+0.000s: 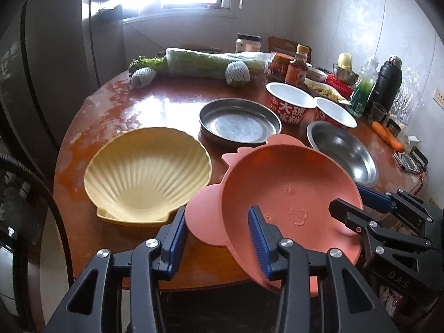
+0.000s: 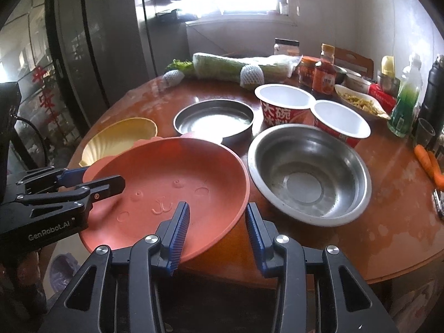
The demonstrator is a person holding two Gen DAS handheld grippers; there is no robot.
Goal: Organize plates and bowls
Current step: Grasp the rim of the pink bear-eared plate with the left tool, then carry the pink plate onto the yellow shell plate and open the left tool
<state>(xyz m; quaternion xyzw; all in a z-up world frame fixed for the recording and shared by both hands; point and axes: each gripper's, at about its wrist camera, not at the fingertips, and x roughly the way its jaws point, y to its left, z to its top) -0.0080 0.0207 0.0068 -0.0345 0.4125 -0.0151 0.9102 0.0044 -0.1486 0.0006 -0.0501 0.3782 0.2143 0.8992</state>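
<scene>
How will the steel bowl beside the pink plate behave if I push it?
The steel bowl will probably slide easily: the table looks glossy. Its small flat base and flared walls suggest it could rock if pushed at the rim. Likely light and stiff, being empty thin metal.

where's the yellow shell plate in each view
Left wrist: yellow shell plate sits left of centre, fully visible, left of the pink bowl.
Right wrist: far left, partly hidden behind the pink bowl.
Shared landmark: the flat steel pan.
</scene>
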